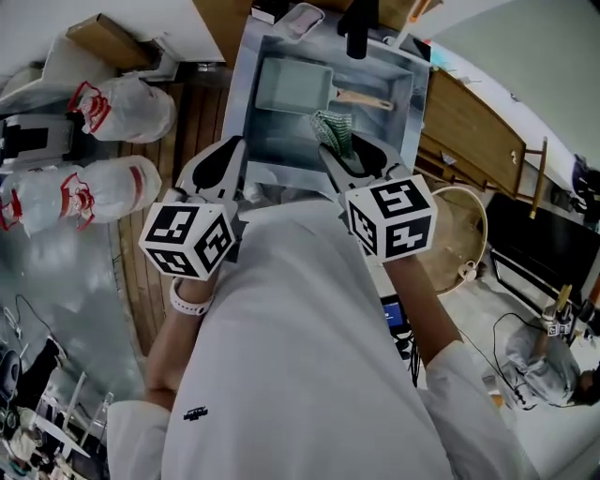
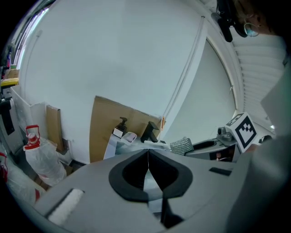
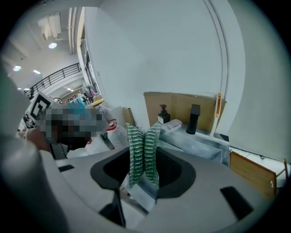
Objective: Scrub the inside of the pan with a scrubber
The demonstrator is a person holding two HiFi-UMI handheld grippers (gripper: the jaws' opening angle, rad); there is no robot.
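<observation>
The right tongs (image 1: 330,141) are squeezed shut on a bumpy green scrubber (image 3: 142,148). The scrubber is folded in two and sticks up out of the tongs. The left tongs (image 2: 148,152) are closed tight with nothing in them. Both tongs are held in front of the person's white shirt (image 1: 300,356), at the near edge of a shiny metal sink (image 1: 246,66). A grey square pan with a wooden handle (image 1: 292,84) lies flat in the sink, toward the back. Its handle points to the right. The scrubber is over the sink, near the pan's front right corner. I cannot tell if it touches the pan. A black tap (image 1: 357,26) stands at the back of the sink. Two clear plastic bags with red print (image 1: 127,105) lie to the left of the sink.
</observation>
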